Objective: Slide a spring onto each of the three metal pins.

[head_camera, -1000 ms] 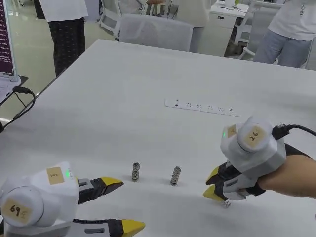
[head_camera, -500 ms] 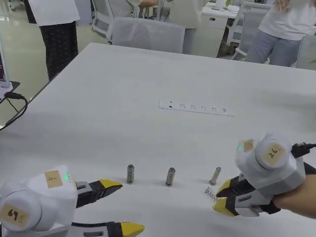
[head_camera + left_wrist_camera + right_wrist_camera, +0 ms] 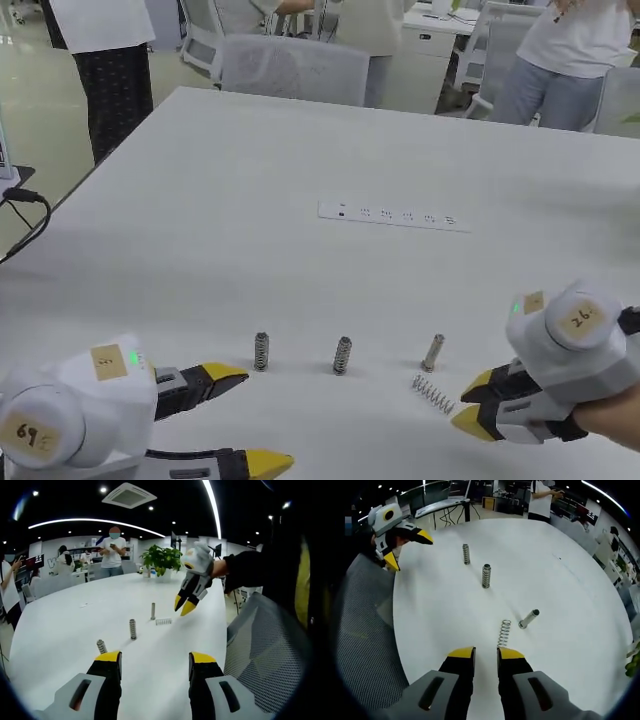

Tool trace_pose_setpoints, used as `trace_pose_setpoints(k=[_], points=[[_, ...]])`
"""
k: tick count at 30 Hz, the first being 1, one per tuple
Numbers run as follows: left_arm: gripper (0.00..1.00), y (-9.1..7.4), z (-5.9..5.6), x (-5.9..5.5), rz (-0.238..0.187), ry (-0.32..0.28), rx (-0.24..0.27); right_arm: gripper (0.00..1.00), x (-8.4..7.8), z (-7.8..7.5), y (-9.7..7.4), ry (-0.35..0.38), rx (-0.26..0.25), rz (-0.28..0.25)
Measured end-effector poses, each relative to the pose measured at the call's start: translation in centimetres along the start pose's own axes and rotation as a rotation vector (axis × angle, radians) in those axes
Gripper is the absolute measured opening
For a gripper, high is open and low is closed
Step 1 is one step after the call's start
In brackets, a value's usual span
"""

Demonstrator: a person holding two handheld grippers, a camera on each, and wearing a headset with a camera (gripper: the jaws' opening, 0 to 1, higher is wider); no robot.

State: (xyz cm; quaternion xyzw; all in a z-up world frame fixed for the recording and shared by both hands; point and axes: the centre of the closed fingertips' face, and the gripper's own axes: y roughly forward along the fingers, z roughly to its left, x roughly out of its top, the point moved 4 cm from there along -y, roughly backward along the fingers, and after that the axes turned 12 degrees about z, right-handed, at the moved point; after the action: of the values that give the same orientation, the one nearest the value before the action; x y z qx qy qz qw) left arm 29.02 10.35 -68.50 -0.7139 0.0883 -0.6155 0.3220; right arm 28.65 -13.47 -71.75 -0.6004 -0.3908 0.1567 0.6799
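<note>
While two of the three short silver metal pins, the left pin (image 3: 261, 351) and the middle pin (image 3: 342, 355), already wear grey coiled springs, the bare pin (image 3: 433, 352) on the right stands upright with nothing on it. The task looks about two-thirds done, and the step in hand is the last spring.

That small loose wire spring (image 3: 433, 393) lies flat on the white worktop (image 3: 300, 270). It is at about 6 o'clock from the bare pin, close to its foot without clearly touching it.

The right gripper (image 3: 474, 404) sits near the loose spring at its 3 o'clock, apart from it. Its yellow-tipped fingers (image 3: 461, 655) have only a narrow gap between them and hold nothing. In the right gripper view the loose spring (image 3: 504, 632) lies just ahead at 12 o'clock, with the bare pin (image 3: 528, 619) beyond it at 1 o'clock.

The left gripper (image 3: 255, 418) is at 7 o'clock from the left pin. Its fingers (image 3: 109, 660) are spread wide and empty, touching nothing.

The next move probably falls to the right gripper. It would need to straddle the loose spring, pinch it lightly near one end and lift it. It would then stand the spring upright, line its bore over the bare pin's tip and lower it. The spring looks light and could roll or flick away.
</note>
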Motion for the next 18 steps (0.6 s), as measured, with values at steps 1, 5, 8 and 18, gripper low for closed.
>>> trace_pose_setpoints(k=[1,5,8,18], points=[[0.49,0.0,0.0,0.0,0.000,0.000,-0.001,0.15,-0.1,-0.2,0.2,0.011,-0.005,-0.002],[0.49,0.0,-0.1,0.0,0.005,0.002,-0.003,0.15,-0.1,-0.9,0.7,0.044,-0.020,-0.013],[0.49,0.0,0.0,-0.1,0.006,-0.001,-0.002,0.15,-0.1,-1.2,1.3,0.061,-0.021,-0.017],[0.49,-0.1,0.1,-0.2,0.009,-0.006,0.001,0.15,-0.5,-2.0,2.9,0.122,-0.026,-0.021]])
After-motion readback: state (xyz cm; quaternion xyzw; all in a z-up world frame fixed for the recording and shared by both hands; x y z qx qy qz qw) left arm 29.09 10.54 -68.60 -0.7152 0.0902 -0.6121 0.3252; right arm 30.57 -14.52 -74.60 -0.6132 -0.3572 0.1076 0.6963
